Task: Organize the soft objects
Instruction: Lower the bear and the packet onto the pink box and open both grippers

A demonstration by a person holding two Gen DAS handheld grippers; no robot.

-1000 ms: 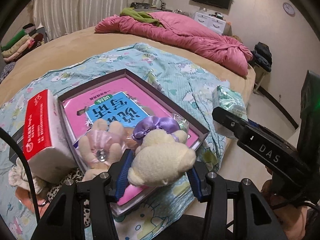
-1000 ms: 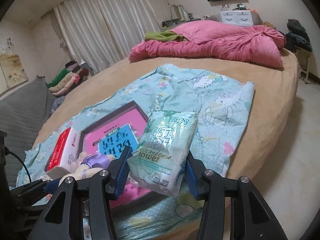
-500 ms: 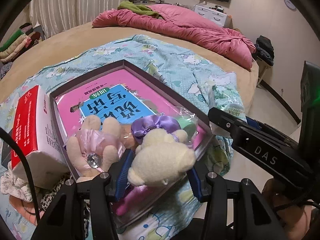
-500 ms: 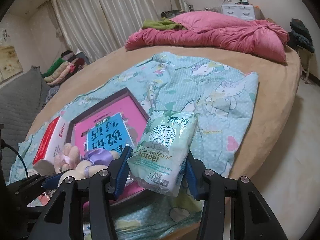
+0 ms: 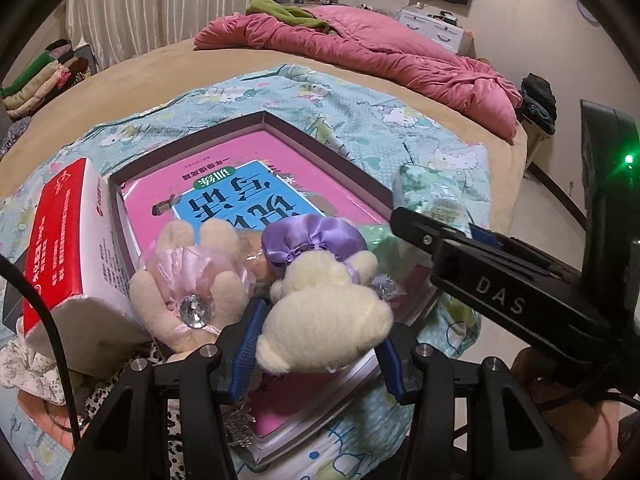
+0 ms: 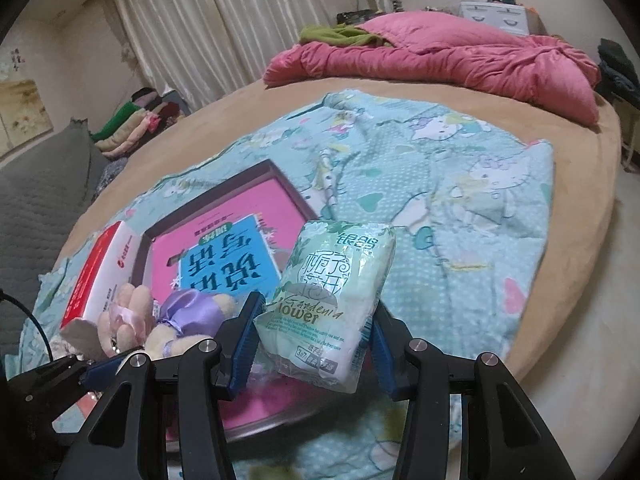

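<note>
Gripping a cream plush bear [image 5: 324,320] with a purple satin bonnet, the left gripper [image 5: 316,354] hangs over the near edge of a shallow dark-rimmed tray [image 5: 332,148] on the bed, its jaws clamped on the toy's head. Just right of the tray's near corner, the right gripper [image 6: 310,346] holds a pale green tissue pack [image 6: 332,304], jaws pressed to its sides.

A second bear in pink [image 5: 188,280] lies against the tray's near-left edge, touching the held one. Left of the tray stands a red-and-white tissue box [image 5: 64,248].

The risk, as I judge it: the two bears look joined or tangled, so setting one down may drag the other off the rim. The tissue pack is pinched low and leans, and its slick wrapper could slip free. Both tools crowd the same corner and could knock together.

The held bear looks fluffy and squashed by the grip; the pack is crinkly and puffy. A pink book [image 5: 256,184] fills the tray's floor.
</note>
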